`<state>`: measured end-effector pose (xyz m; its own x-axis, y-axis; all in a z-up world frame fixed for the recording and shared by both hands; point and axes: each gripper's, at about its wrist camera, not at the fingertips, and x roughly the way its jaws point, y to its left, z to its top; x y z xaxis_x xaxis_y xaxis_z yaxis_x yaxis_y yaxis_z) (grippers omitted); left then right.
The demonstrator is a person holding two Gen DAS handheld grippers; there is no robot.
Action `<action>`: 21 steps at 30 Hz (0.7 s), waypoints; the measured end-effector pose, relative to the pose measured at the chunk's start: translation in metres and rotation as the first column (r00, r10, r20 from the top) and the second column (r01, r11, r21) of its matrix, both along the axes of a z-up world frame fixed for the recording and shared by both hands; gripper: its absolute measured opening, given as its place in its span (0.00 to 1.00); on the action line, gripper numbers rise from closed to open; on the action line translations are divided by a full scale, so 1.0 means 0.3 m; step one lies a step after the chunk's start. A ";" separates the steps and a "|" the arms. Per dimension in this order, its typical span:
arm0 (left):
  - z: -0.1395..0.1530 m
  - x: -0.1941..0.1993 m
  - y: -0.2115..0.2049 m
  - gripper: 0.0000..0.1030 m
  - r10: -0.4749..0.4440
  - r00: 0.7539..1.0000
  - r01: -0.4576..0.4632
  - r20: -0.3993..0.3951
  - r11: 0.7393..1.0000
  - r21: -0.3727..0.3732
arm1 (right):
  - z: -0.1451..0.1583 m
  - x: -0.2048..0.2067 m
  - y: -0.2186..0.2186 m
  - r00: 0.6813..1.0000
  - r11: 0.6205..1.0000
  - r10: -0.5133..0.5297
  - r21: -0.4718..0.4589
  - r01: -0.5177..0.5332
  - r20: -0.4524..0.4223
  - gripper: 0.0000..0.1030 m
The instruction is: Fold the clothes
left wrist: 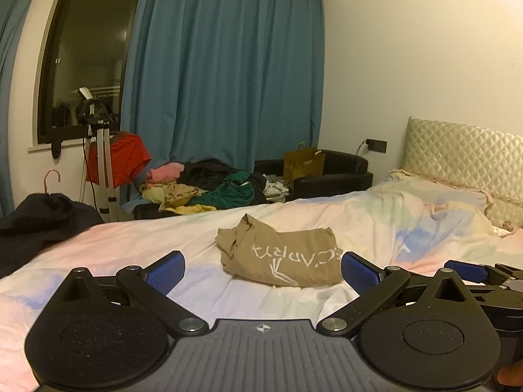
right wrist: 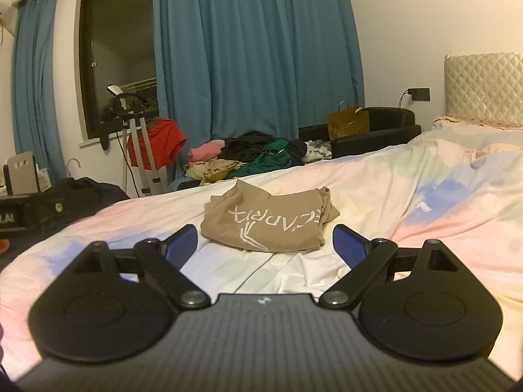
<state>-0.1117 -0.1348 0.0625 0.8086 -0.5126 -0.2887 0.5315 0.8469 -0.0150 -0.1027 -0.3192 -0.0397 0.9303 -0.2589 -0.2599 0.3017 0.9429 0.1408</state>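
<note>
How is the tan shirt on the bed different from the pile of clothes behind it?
The tan shirt is one garment in a compact bundle; the clothes pile is many garments heaped loosely. The shirt is a single tan colour with white lettering; the pile mixes pink, black, green and yellow. The shirt lies on the bed; the pile sits beyond it.

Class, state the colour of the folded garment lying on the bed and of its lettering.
The folded garment is tan with white lettering, clearest in the right wrist view.

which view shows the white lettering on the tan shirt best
The right wrist view: the folded tan shirt lies centred between the open fingers with its upside-down white lettering fully visible. In the left wrist view the shirt is also clear, but a blue finger pad covers the lettering's right end.
</note>
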 end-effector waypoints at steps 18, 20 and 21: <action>-0.027 -0.004 -0.001 1.00 -0.004 1.000 0.004 -0.005 1.000 0.004 | -0.003 -0.005 0.009 1.000 1.000 0.003 -0.002 -0.003 -0.005 0.88; -0.030 -0.005 -0.002 1.00 -0.005 1.000 0.005 -0.010 1.000 0.004 | -0.003 -0.004 0.010 1.000 1.000 -0.001 -0.001 0.001 -0.005 0.88; -0.030 -0.004 -0.002 1.00 -0.002 1.000 0.002 -0.010 1.000 0.006 | -0.004 -0.004 0.010 1.000 1.000 -0.003 0.000 0.003 -0.006 0.88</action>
<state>-0.1130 -0.1354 0.0534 0.8047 -0.5125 -0.2997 0.5330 0.8459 -0.0155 -0.1040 -0.3163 -0.0407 0.9280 -0.2617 -0.2652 0.3055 0.9420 0.1393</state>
